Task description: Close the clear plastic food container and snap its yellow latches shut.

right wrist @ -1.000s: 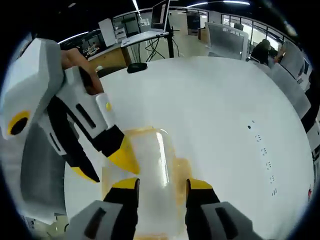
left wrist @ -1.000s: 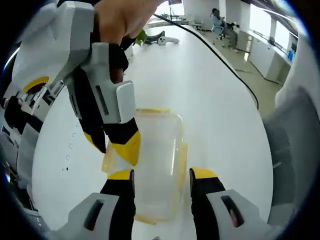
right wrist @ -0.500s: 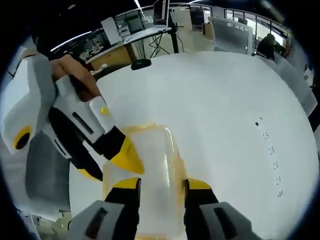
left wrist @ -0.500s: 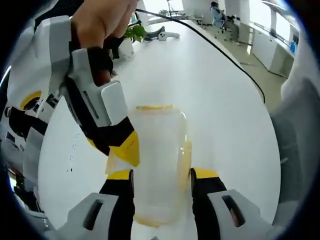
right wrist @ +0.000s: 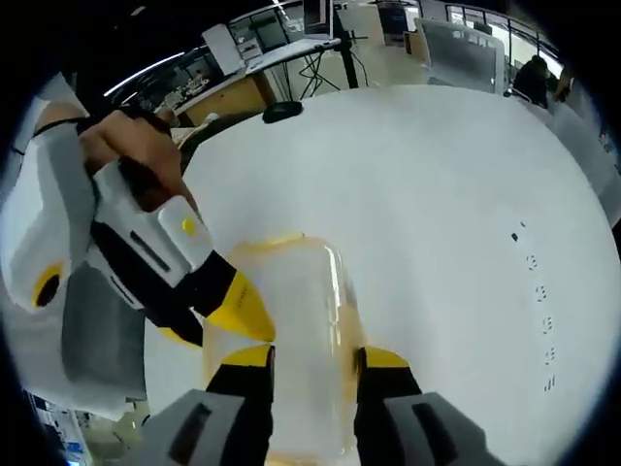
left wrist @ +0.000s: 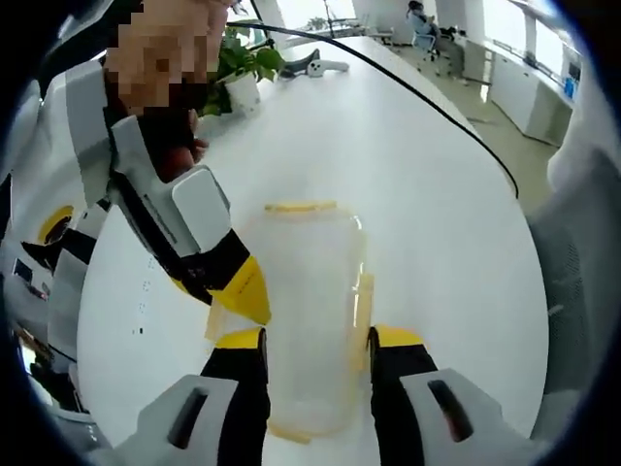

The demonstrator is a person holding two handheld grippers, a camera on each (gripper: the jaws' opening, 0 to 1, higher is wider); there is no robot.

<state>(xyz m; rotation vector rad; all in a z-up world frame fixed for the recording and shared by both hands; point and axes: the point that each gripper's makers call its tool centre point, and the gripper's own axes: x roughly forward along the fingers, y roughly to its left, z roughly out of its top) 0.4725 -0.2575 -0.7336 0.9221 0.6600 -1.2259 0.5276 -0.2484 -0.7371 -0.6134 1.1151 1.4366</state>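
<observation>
The clear plastic container (left wrist: 309, 320) lies on the white table (left wrist: 427, 214), its long axis running straight away from the left gripper (left wrist: 315, 351), far end capped by a yellow latch (left wrist: 299, 207). The left jaws stand narrowly parted, one either side of the container's near half. In the right gripper view the container (right wrist: 291, 330) again runs lengthwise between the jaws of the right gripper (right wrist: 309, 361), parted to its width; whether they squeeze it, I cannot tell. The right gripper's yellow tip touches its side.

1 container (left wrist: 309, 320), 2 grippers (left wrist: 315, 342) (right wrist: 309, 357), 1 plant (left wrist: 243, 66)
</observation>
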